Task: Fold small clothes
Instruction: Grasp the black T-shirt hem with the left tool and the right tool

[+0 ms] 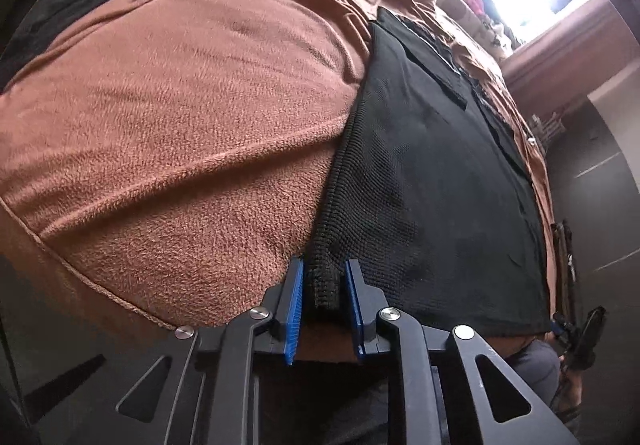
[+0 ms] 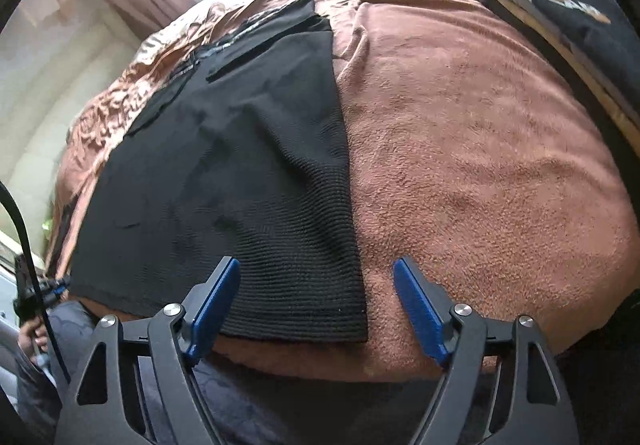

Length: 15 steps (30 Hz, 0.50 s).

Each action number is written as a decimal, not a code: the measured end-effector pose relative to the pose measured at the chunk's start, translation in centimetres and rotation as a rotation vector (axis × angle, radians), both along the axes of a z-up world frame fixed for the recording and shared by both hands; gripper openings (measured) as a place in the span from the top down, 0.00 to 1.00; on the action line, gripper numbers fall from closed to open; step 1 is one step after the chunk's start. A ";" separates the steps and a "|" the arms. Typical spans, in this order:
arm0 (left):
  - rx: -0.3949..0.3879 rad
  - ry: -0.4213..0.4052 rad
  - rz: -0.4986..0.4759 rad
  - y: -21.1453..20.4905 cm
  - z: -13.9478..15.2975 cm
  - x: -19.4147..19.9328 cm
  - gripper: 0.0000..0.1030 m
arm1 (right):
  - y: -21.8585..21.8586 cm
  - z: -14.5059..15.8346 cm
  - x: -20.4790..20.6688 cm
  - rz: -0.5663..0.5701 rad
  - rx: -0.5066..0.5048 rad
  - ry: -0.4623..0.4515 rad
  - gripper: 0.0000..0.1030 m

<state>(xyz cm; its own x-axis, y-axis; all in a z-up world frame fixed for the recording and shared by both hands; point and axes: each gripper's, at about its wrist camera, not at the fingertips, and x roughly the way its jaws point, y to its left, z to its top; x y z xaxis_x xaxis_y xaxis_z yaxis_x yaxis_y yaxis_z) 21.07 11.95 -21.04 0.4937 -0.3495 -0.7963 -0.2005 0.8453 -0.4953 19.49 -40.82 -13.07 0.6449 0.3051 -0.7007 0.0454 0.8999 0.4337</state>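
One black knitted garment [image 1: 432, 181] lies flat on a brown fleece blanket [image 1: 180, 117] that covers the bed. Its long axis runs from the near edge of the bed away toward the window, and its ribbed hem is the near end. At its far end lie narrower dark strips, maybe straps or sleeves; the view there is too small to tell.

At the left near corner of the garment, the left gripper [image 1: 325, 285] has its blue pads drawn close on either side of a pinched-up fold of the ribbed hem. The cloth stands between them, though a thin gap on the right pad side leaves it unclear whether both pads press.

At the right near corner, the right gripper [image 2: 316, 273] is spread wide. Its left finger is over the ribbed hem [image 2: 304, 285] and its right finger over bare blanket, so the garment's right edge runs between them, not gripped.

Far right, a dark pile of clothes [image 2: 560, 17] sits at the bed's edge.
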 end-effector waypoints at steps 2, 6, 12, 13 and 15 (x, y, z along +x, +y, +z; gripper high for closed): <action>0.020 0.001 0.002 -0.1 0.0 0.1 0.86 | -0.6 -0.3 -0.2 -0.022 0.025 0.007 0.36; 0.065 -0.012 -0.005 -0.5 0.5 0.3 0.91 | -1.5 -0.5 -0.8 -0.031 0.089 0.007 0.38; 0.094 -0.054 0.017 0.0 1.5 0.1 0.93 | -2.1 -1.4 -1.3 -0.029 0.161 0.018 0.52; 0.098 -0.064 0.026 0.2 1.8 0.0 0.93 | -2.2 -1.6 -1.3 -0.031 0.183 0.027 0.58; 0.094 -0.073 0.036 0.4 2.1 0.1 0.93 | -2.6 -2.0 -1.5 -0.036 0.234 0.027 0.63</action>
<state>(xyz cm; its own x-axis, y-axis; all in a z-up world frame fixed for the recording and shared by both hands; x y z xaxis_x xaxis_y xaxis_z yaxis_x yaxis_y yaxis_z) 21.14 12.33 -18.93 0.5620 -0.2557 -0.7866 -0.1979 0.8818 -0.4281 17.99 -43.41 -15.12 0.6403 0.4383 -0.6308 0.0904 0.7725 0.6285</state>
